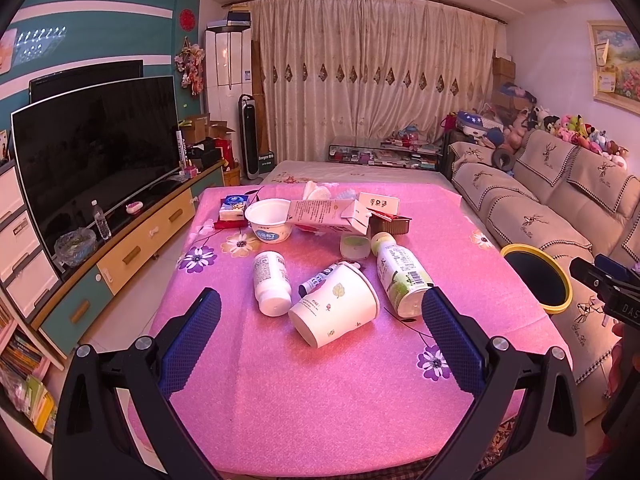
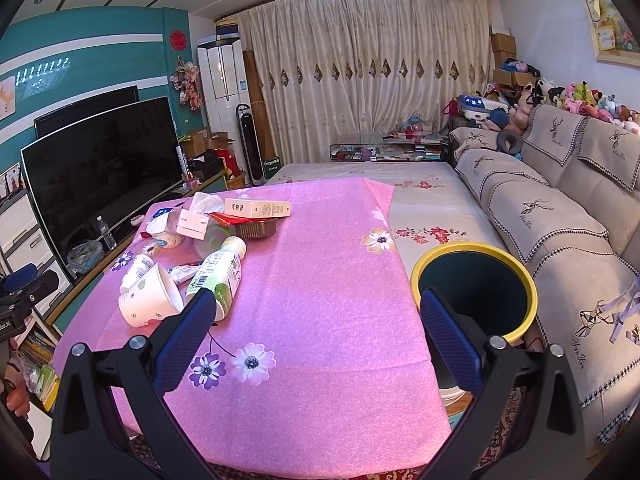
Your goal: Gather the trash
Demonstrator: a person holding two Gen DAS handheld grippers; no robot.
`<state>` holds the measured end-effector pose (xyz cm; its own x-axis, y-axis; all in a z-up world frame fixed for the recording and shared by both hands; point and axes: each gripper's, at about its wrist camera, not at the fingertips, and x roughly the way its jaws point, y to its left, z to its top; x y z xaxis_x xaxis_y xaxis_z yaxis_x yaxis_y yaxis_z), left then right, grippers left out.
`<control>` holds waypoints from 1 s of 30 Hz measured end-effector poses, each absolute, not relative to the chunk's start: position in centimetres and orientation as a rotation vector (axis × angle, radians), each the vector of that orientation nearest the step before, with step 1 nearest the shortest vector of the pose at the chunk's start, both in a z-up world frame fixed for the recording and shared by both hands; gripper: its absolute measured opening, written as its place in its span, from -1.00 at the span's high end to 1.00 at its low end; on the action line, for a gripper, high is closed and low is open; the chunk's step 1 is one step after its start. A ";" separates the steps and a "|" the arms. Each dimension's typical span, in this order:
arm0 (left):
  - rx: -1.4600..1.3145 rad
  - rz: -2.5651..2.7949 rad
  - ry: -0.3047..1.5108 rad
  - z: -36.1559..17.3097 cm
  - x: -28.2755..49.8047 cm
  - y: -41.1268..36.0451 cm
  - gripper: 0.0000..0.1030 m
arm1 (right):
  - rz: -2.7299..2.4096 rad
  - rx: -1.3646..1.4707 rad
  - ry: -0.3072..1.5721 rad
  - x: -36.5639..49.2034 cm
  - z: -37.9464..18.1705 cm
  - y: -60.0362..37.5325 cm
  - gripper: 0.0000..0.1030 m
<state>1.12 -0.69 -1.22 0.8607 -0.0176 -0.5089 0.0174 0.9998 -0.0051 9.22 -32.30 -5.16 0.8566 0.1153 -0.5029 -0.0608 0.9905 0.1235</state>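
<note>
Left wrist view: the left gripper hovers above the pink flowered tablecloth with its blue-padded jaws spread wide, nothing between them. Just ahead of the fingertips, a paper cup lies on its side, mouth toward the gripper; a white pill bottle lies just beside it on the left-finger side, and a green-labelled drink bottle on the right-finger side, near that fingertip. A small tube pokes out behind the cup. Farther ahead: a white bowl, a toppled carton, a brown tray, a tissue pack. Off past the right finger stands the yellow-rimmed bin, beside the table. Right wrist view: the right gripper is also wide and empty, over bare cloth; its left fingertip overlaps the drink bottle in view, contact not discernible; its right finger sits in front of the bin's rim.
</note>
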 end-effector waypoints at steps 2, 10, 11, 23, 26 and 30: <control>-0.008 -0.017 0.537 -1.4 1.3 -0.5 -0.93 | 0.103 0.104 0.537 9.8 -5.5 -31.7 -0.88; -0.019 -0.013 0.555 -2.3 2.3 0.0 -0.92 | 0.207 0.100 0.578 13.4 -7.5 -27.4 -0.88; -0.021 -0.012 0.558 -2.4 2.5 0.2 -0.93 | 0.222 0.103 0.583 13.9 -7.9 -26.8 -0.88; -0.039 0.007 0.584 -4.1 4.3 1.9 -0.93 | 0.291 0.091 0.680 18.8 -12.5 -19.8 -0.68; -0.038 0.009 0.587 -4.5 4.6 2.1 -0.93 | 0.279 0.086 0.710 19.9 -13.5 -19.0 -0.59; -0.043 0.003 0.596 -4.9 5.2 2.1 -0.93 | 0.249 0.074 0.752 21.2 -14.5 -18.5 -0.47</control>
